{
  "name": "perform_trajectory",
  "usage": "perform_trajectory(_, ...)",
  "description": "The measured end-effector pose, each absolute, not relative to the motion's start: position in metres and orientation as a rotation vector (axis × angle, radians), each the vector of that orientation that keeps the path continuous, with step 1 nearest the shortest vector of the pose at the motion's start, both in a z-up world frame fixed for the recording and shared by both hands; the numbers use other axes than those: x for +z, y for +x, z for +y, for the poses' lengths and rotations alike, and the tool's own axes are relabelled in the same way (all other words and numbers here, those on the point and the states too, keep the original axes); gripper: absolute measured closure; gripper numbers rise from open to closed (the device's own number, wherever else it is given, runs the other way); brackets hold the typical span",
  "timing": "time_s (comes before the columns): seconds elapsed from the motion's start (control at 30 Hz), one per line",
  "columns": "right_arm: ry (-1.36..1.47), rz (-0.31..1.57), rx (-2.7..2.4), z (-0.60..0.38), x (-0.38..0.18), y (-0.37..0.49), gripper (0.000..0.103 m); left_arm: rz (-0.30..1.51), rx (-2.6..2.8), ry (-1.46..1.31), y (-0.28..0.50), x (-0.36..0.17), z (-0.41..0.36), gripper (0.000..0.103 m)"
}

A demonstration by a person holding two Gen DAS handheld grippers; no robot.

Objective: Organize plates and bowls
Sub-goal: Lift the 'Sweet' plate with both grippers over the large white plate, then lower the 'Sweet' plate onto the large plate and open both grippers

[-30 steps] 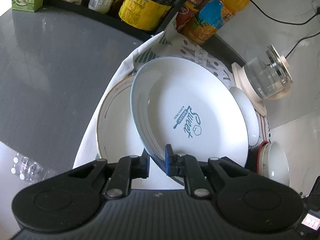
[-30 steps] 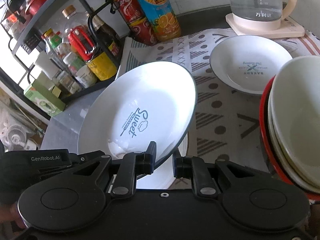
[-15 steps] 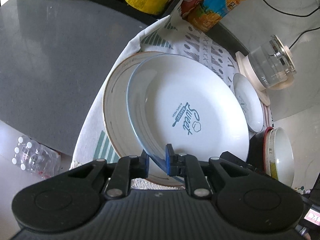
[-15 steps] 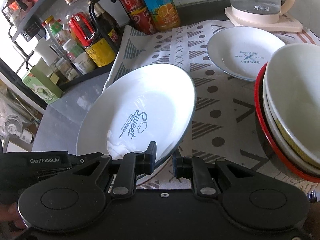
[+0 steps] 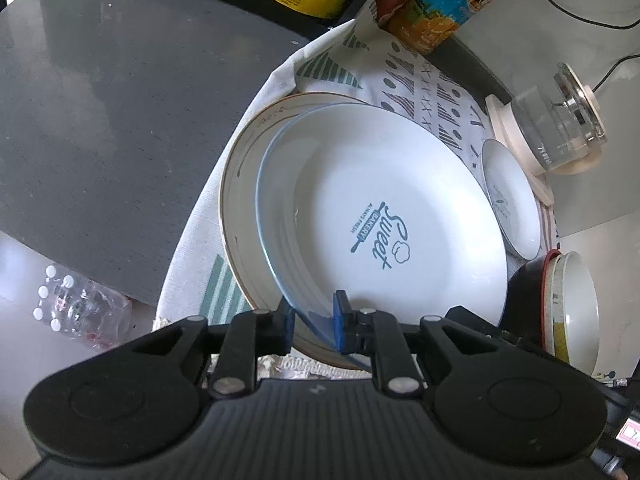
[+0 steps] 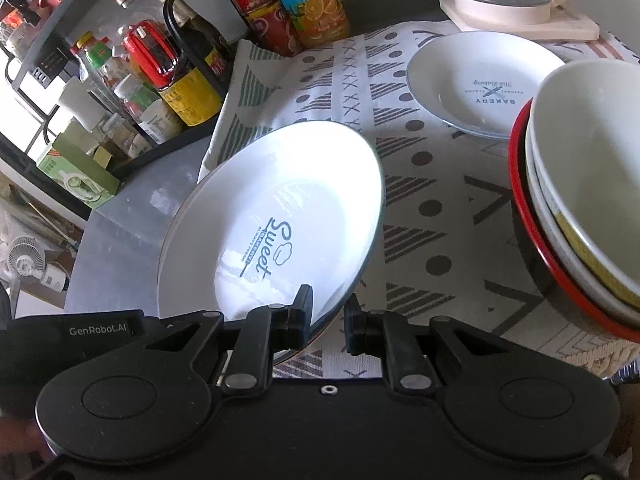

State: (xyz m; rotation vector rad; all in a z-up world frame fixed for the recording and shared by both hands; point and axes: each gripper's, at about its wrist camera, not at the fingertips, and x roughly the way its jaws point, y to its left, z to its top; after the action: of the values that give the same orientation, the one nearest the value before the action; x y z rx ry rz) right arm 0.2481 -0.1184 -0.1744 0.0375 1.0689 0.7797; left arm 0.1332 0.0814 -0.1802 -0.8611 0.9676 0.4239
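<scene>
Left tool (image 5: pixel 314 322): blue pads straddle the near rim of the white round plate with blue "Sweet" print (image 5: pixel 384 216); a small gap shows beside the left pad. Whether the rim is pinched or just bracketed: cannot tell.

Right tool (image 6: pixel 326 316): black pads sit on either side of the same plate's (image 6: pixel 276 216) lower right rim, left pad touching the plate's face. Gap narrow, grip on the rim.

The plate is tilted, lying partly over a larger white plate with a thin gold rim line (image 5: pixel 240 184), centre of the left view. Both rest on the grey-and-white patterned cloth (image 6: pixel 404 200) covering the table.

Upper right of the right view: small white "Bakery" plate (image 6: pixel 472 84) flat on the cloth. Right edge: stacked bowls, white inside a red-rimmed black one (image 6: pixel 580 184). Glass kettle on cream base (image 6: pixel 516 4) behind them.
</scene>
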Motion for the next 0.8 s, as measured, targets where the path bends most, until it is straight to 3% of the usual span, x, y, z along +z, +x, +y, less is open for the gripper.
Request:
perform_trajectory(0.27,0.028,1.088,0.777,-0.113,-0.176,0.249,0.088,0.984,0.446,-0.867,0.129,-0.170,0.090,0.082)
perform_trajectory(0.47,0.036,1.103,0.765,-0.115,-0.181,0.253,0.089,0.943,0.514,-0.803,0.124,-0.155,0.103,0.065)
perform_trajectory(0.8,0.014,1.116,0.763,-0.108,-0.183,0.256,0.089,0.963,0.614,-0.773,0.125,-0.169,0.124,0.064)
